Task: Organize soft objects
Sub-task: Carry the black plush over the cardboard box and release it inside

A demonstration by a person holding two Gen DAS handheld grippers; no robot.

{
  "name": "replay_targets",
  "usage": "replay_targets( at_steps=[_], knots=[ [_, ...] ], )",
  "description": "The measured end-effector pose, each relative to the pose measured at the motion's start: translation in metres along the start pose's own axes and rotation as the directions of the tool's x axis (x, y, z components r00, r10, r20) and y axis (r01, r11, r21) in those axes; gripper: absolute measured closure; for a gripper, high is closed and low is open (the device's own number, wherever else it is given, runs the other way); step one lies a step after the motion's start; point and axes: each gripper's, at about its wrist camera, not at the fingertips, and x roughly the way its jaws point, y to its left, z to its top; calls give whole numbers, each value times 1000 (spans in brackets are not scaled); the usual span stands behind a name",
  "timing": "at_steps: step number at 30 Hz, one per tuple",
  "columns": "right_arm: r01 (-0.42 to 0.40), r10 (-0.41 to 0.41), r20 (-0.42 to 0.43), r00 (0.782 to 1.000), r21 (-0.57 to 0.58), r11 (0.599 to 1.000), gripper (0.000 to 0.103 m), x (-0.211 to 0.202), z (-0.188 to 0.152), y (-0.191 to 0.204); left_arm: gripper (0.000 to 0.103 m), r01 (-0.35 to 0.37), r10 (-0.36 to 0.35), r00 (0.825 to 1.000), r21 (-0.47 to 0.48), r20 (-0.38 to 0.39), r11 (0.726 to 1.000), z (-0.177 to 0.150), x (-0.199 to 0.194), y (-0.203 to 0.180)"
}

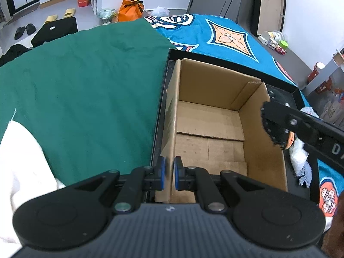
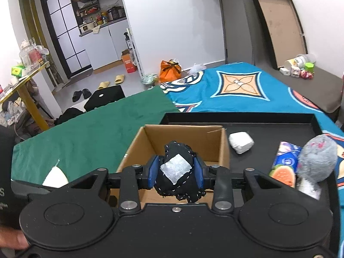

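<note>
The bed carries a dark green cloth (image 1: 81,90) and a teal patterned blanket (image 2: 247,99). On it lies a shallow black rectangular tray (image 2: 268,126), and inside the tray stands an open brown cardboard box (image 1: 210,116) whose floor shows no contents.

The left gripper (image 1: 169,175) has its blue-padded fingers (image 1: 161,173) brought together on the near-left wall of the cardboard box, pinching the board edge. Risk: if this grip pulls or twists, the light box is likely to tilt or slide in the tray and shift the opening away from the incoming load.

The right gripper (image 2: 176,172) has its fingers clamped on a black stitched fabric pouch with a silver-grey patch (image 2: 178,169). The pouch hangs over the near part of the box opening, above the near wall. Risk: a release at this position may land the pouch on the rim, from which it could fall outside onto the tray. The pouch is soft and bulges beyond the pads, so it may also cling to one pad on release.

A grey plush ball (image 2: 316,157), a blue printed packet with a fruit picture (image 2: 283,165) and a white wrapped block (image 2: 240,142) remain on the tray, beside the box. Risk: a wide sweep of the right gripper could knock them.
</note>
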Motion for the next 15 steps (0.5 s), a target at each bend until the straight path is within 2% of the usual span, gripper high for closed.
replay_targets(
  at_steps=[3, 5, 7, 15],
  knots=[
    [-33, 33, 19, 999, 19, 999, 63, 2, 3, 5, 95, -5, 5, 1000, 0, 7, 1000, 1, -1, -2],
    [-28, 27, 21, 999, 34, 999, 44, 4, 5, 7, 95, -14, 14, 1000, 5, 8, 1000, 1, -1, -4],
    [-31, 30, 17, 999, 39, 999, 38, 3, 4, 5, 95, -13, 13, 1000, 3, 5, 1000, 0, -1, -3],
    [0, -3, 37, 999, 91, 996, 37, -19, -5, -24, 91, -39, 38, 999, 39, 11, 999, 0, -3, -12]
  ],
)
